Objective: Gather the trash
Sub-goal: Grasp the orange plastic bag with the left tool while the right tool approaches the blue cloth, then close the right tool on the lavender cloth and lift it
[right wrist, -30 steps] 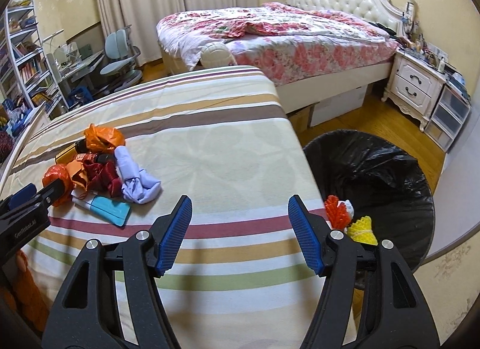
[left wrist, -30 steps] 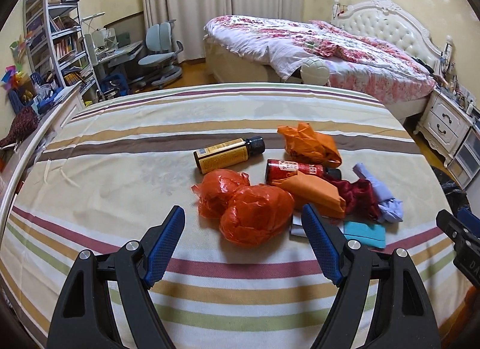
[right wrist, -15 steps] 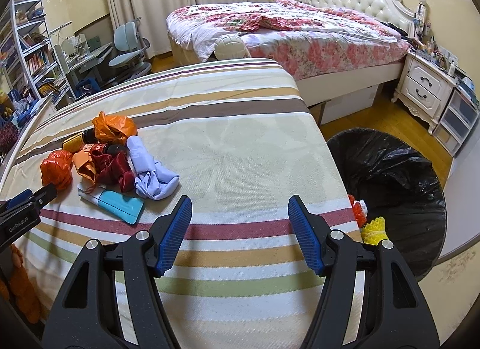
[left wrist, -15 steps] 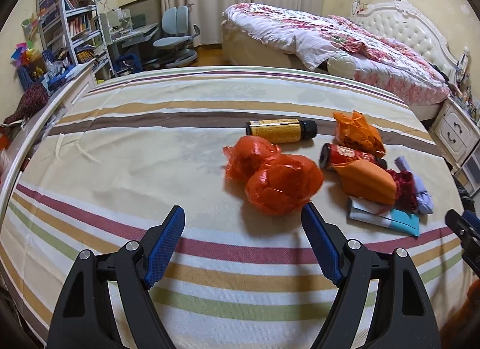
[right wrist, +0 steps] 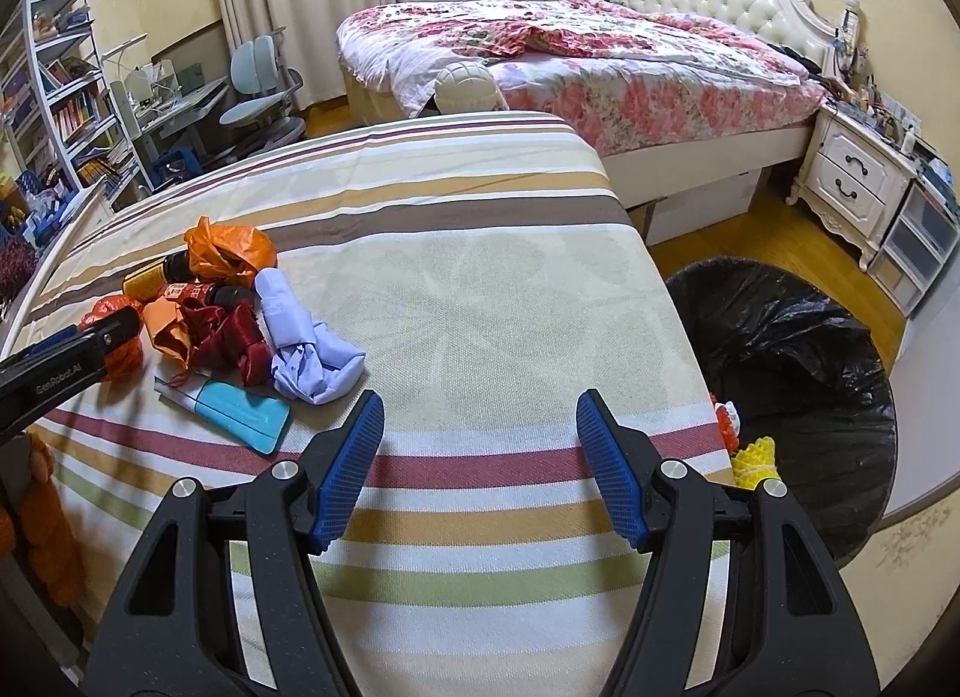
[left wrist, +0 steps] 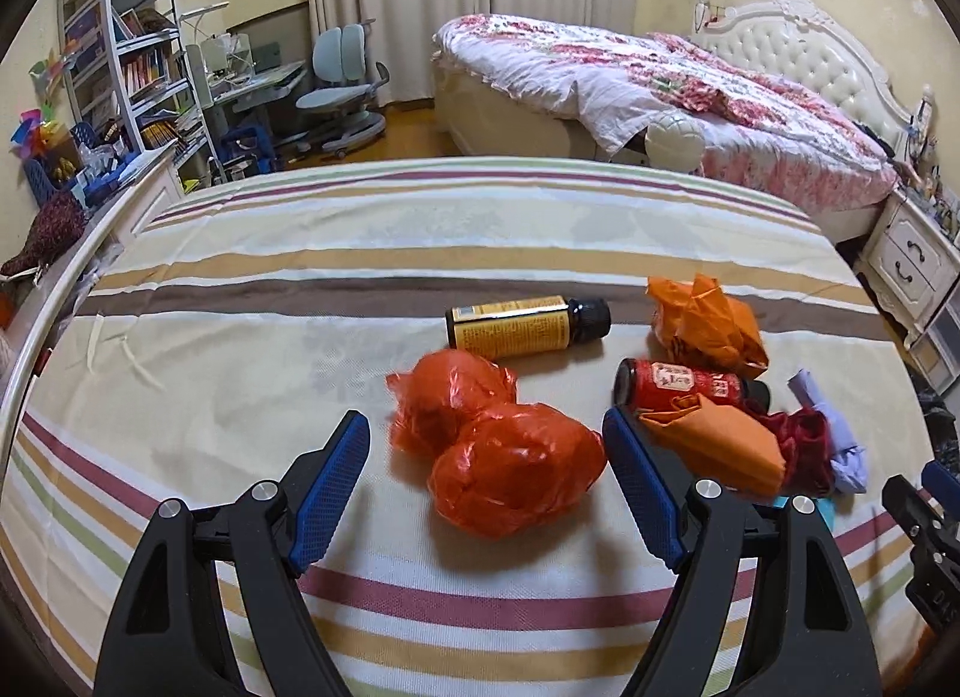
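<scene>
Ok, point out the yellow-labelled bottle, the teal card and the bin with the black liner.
yellow-labelled bottle (left wrist: 510, 329): left wrist view, middle of its label.
teal card (right wrist: 243, 410): right wrist view, centre of its teal face.
bin with the black liner (right wrist: 798, 349): right wrist view, inner wall of liner.

Left tongs (left wrist: 486, 478) open, right tongs (right wrist: 480, 445) open, both angled downward

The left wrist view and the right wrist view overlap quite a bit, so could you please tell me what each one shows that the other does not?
Only the left wrist view shows the whole red plastic bag bundle between the open left tool and the full yellow-labelled bottle.

Only the right wrist view shows the black-lined trash bin on the floor beside the bed, with yellow and red scraps inside, and the empty, open right tool.

Both show the striped bedspread, orange bag, red can, lilac cloth and teal packet.
</scene>
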### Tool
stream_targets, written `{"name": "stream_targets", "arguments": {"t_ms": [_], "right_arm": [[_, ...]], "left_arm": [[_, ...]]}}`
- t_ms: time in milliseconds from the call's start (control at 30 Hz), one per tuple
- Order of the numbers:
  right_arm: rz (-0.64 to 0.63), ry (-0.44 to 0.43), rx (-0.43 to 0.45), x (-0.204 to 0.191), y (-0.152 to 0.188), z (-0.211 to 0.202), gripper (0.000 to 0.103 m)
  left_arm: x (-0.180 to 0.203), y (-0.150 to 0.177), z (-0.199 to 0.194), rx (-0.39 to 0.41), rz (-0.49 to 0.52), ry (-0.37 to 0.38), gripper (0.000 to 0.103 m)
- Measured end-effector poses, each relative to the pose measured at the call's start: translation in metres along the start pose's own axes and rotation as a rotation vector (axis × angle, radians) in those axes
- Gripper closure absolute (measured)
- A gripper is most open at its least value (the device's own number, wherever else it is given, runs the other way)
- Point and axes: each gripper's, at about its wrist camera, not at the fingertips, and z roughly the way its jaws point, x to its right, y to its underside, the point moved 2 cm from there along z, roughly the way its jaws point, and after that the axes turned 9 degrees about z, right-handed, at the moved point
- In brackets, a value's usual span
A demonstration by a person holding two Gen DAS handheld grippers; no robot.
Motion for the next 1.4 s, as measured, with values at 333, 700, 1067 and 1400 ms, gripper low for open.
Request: {"name": "stream_targets", "arguments": {"t_ms": [333,700,1067,1400], "right_arm": [[-0.009,0.000,-0.003,-0.005,-0.001,0.002,0.038],[-0.065,-0.030,-0.008,-0.032,-0.002,0.004,0.038],[-0.105,-0.046,0.001,-0.054,-0.012,0.005,0.038],[-0.146,-0.041,-0.049,-0.072,-0.022,0.029,0.058]], "left_arm": [[-0.013,0.019,-0.001,-0.029,-0.017,0.095,0.060],[-0.029,0.033,-0.020,-0.015,-0.004,0.121,0.061],[-0.047,0.044,-0.022,-0.014,0.003,0.102,0.061],[-0.050,0.047,-0.021,-0.016,-0.008,0.117,0.061]]}}
